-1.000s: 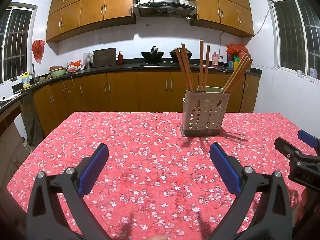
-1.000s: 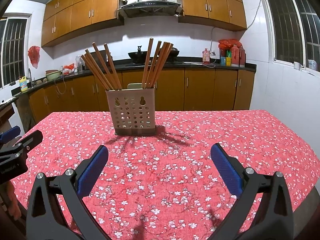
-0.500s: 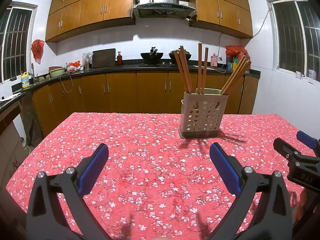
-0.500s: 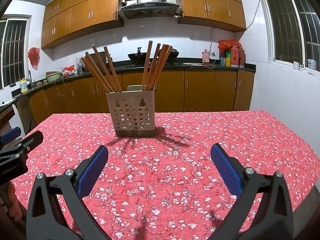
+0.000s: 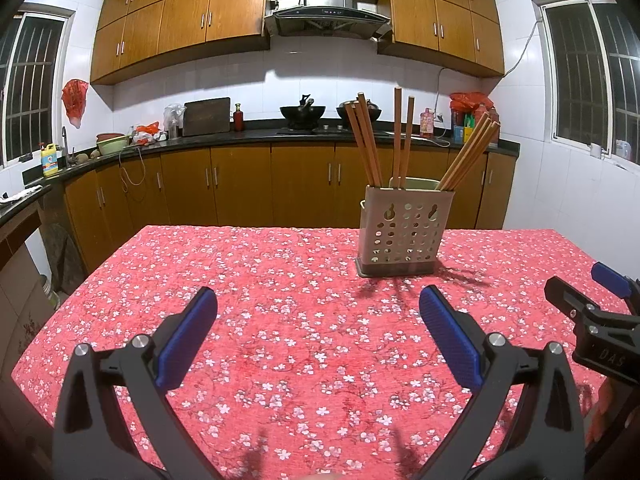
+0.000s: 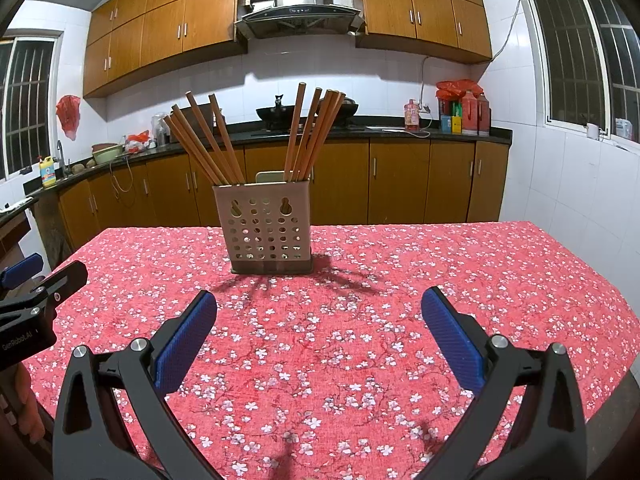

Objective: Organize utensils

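A beige perforated utensil holder point(image 5: 402, 232) point(image 6: 266, 228) stands upright on the red flowered tablecloth point(image 5: 280, 300) point(image 6: 400, 280). Several wooden chopsticks point(image 5: 398, 136) point(image 6: 308, 132) lean out of it in separate bunches. My left gripper point(image 5: 318, 316) is open above the near part of the table, short of the holder, with nothing between its blue pads. My right gripper point(image 6: 320, 314) is also open and empty, facing the holder from the near side. Each gripper shows at the edge of the other's view: the right gripper point(image 5: 592, 312) and the left gripper point(image 6: 32, 280).
Wooden cabinets point(image 5: 240, 188) and a dark counter with a wok point(image 5: 302, 114), bottles point(image 6: 472, 114) and a cutting board point(image 5: 206, 116) run behind the table. Tiled walls with windows point(image 6: 568, 48) stand to both sides. The table's edges fall away left and right.
Both grippers have drawn back and risen slightly, so the holder sits a little farther and higher in each view. Neither one has changed its opening.
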The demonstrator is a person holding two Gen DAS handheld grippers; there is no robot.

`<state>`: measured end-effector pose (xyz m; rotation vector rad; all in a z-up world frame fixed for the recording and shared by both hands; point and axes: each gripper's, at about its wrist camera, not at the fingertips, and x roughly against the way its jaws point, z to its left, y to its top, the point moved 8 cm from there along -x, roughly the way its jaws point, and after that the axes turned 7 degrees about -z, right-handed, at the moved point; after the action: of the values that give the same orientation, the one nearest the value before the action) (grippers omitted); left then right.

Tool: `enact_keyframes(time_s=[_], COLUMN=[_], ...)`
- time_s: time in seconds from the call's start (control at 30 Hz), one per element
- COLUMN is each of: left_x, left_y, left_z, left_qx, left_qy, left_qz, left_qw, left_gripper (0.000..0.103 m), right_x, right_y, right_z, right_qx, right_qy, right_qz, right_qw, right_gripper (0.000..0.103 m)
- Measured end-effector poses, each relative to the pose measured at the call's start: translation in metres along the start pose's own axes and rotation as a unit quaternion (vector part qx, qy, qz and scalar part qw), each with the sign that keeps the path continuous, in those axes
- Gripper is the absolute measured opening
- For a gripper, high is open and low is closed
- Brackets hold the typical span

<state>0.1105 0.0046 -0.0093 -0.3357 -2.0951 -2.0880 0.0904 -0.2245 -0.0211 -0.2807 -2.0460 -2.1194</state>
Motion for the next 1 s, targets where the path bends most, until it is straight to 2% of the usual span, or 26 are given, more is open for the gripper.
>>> enact_keyframes(time_s=[1.0], left_x=[-0.0010], left_y=[0.0005], left_z=[-0.0014], left_qx=[0.000], left_qy=[-0.002], left_qz=[0.005], left_qw=[1.0000], left_gripper=[0.099], right_x=[-0.0003], right_y=[-0.0010], right_z=[0.0012], right_qx=[-0.003], right_qy=[0.001], right_qz=[0.003], right_qw=[1.000], right_gripper=[0.101])
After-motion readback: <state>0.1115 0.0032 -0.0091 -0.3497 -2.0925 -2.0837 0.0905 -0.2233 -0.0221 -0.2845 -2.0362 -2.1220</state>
